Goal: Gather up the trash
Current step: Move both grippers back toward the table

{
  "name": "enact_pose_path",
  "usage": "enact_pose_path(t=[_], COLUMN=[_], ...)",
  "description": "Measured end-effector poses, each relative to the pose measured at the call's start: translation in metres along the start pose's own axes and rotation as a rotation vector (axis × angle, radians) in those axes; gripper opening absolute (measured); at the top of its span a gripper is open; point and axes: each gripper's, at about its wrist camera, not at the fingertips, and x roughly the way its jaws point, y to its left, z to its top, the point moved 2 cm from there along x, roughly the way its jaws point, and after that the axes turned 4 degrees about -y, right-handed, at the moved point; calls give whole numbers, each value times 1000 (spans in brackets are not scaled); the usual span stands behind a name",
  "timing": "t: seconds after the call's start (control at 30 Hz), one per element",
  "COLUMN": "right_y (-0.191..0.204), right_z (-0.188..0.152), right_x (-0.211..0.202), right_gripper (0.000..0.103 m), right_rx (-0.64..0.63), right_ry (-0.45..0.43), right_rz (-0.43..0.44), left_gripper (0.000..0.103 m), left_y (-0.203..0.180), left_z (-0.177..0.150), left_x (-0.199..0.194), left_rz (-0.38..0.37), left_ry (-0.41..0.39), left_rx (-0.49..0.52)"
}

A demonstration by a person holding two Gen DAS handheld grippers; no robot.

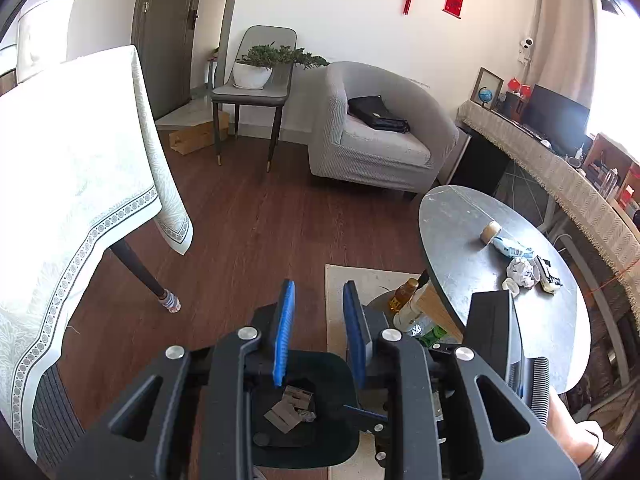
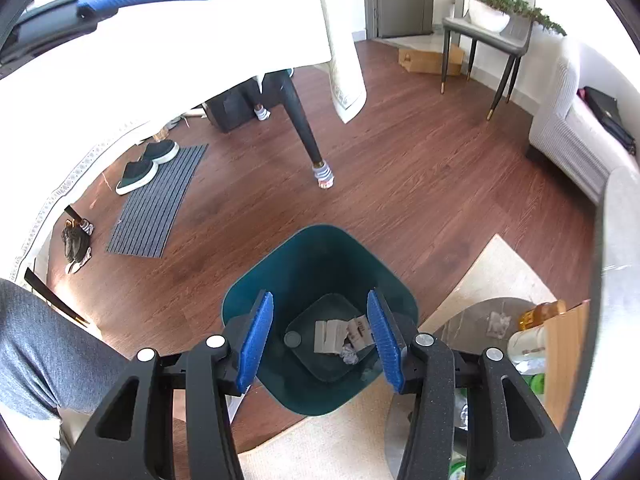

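Both grippers hovering over teal bin (image 2: 320, 264), jaws spread, empty.
Right gripper (image 2: 320, 340) & left gripper (image 1: 318, 332) pinching nothing; crumpled paper (image 1: 522, 272) lying on table (image 1: 460, 248) at 3 o'clock; bin scraps (image 2: 340, 336) partly hidden, unclear.

We hold the left hand-held gripper (image 1: 318, 332) above the dark green bin (image 1: 320, 412), jaws apart and empty. Grey scraps (image 1: 290, 406) lie inside. Crumpled paper (image 1: 522, 274) rests near the desk's (image 1: 460, 240) right edge.
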Motion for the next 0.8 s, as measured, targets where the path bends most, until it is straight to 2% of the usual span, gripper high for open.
enact_pose_path(t=[0.17,0.33,0.53,0.6,0.8], right_y=[-19,-42,-73,-82,-113], right_z=[5,1,-13,-19,-39], right_x=[-41,-72,-105,-115,-145], right_gripper=[44,43,43,43,43], right_rx=[25,66,113,130,185], right_ry=[-77,-122,-154,-166,-195], right_rz=[-39,-80,-135,-154,-219], left_gripper=[32,37,43,49,50], left_y=[-18,-39,-73,-86,-124], left_z=[7,10,12,11,7], left_x=[0,2,15,21,41], left_rz=[-17,-38,-87,-101,-151], left_ry=[-28,-44,-34,-30,-8], left_rx=[23,60,96,111,146])
